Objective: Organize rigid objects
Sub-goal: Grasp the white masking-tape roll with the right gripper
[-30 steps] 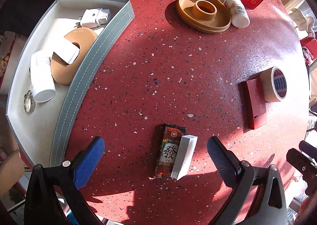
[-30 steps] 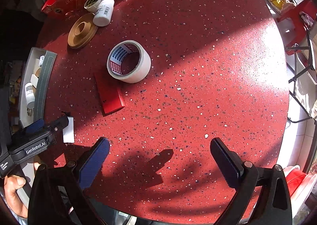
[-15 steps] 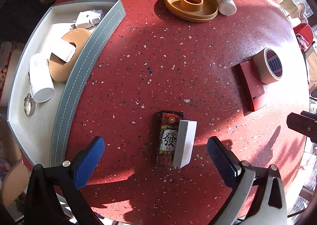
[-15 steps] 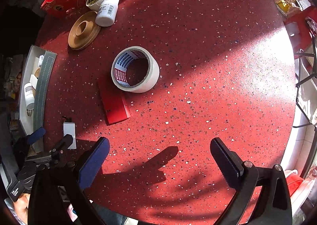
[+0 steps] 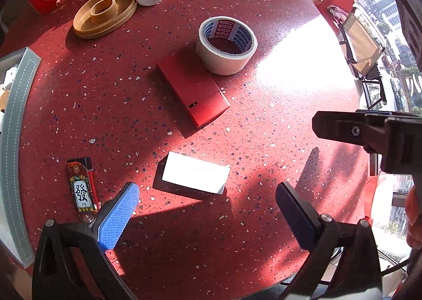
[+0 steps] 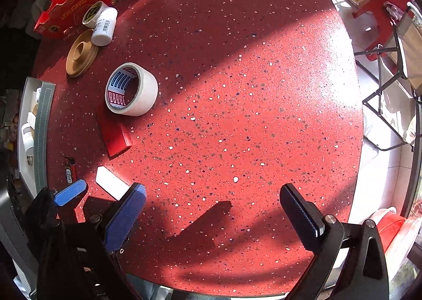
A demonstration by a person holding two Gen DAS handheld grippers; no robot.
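Approach step: left claw (image 5: pixel 208 210) released, hovering over white box (image 5: pixel 195 176) lying on bench (image 5: pixel 263 115) beside lighter (image 5: pixel 81 186); right claw (image 6: pixel 213 210) released, idle; next, lower and clench on box.

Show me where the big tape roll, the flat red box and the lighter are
tape roll (image 5: pixel 224 62): left wrist view, on its outer white side.
red box (image 5: pixel 193 89): left wrist view, on its flat top.
lighter (image 5: pixel 82 191): left wrist view, on its printed label.

- The tabletop (image 6: pixel 237 94) lies bare across the centre and right of the right wrist frame.
- Tape roll (image 6: pixel 132 89), red box (image 6: pixel 116 136) and white block (image 6: pixel 110 183) crowd the left.
- Grey tray (image 6: pixel 42 128) walls the left edge.
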